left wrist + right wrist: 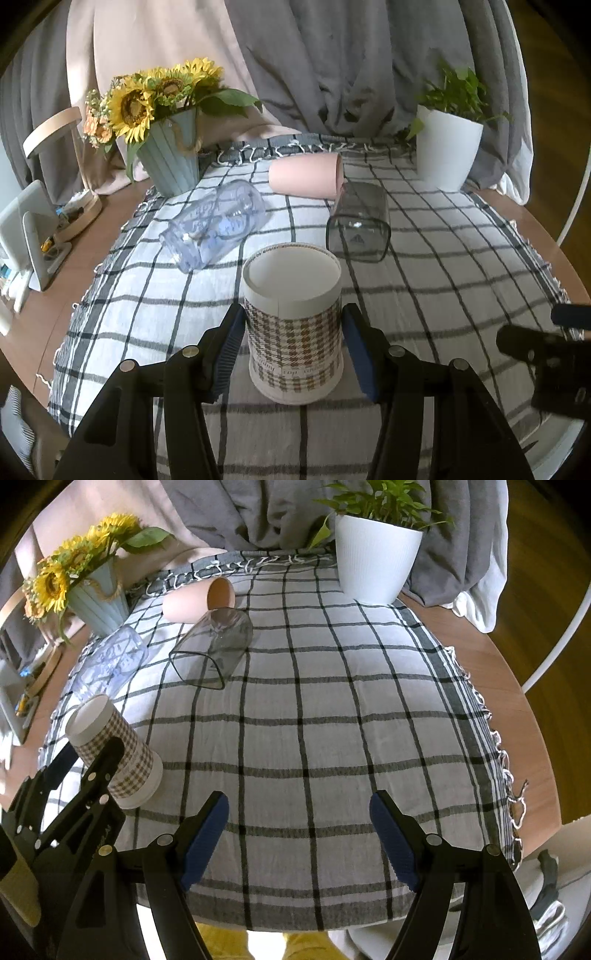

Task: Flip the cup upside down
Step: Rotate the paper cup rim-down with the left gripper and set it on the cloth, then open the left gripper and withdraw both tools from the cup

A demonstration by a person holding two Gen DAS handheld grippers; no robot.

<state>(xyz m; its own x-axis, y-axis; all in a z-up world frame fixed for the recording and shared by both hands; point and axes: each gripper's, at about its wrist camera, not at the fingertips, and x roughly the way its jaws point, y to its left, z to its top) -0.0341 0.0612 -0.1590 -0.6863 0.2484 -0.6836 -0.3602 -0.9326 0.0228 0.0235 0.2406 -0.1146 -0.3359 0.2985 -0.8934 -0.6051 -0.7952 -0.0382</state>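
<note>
A houndstooth paper cup point(293, 325) stands upside down on the checked cloth point(424, 295), its white base facing up. My left gripper point(293, 350) straddles it with the blue pads just off its sides, jaws open. The cup also shows at the left of the right wrist view point(118, 753), with the left gripper around it. My right gripper point(299, 834) is open and empty above the cloth's near edge. A pink cup point(306, 179), a clear blue-printed cup point(218, 225) and a dark glass point(360, 225) lie on their sides farther back.
A sunflower vase point(171, 162) stands at the back left and a white plant pot point(447, 147) at the back right. Grey and pink drapes hang behind. The round wooden table point(517, 686) shows around the cloth. Clutter sits at the far left.
</note>
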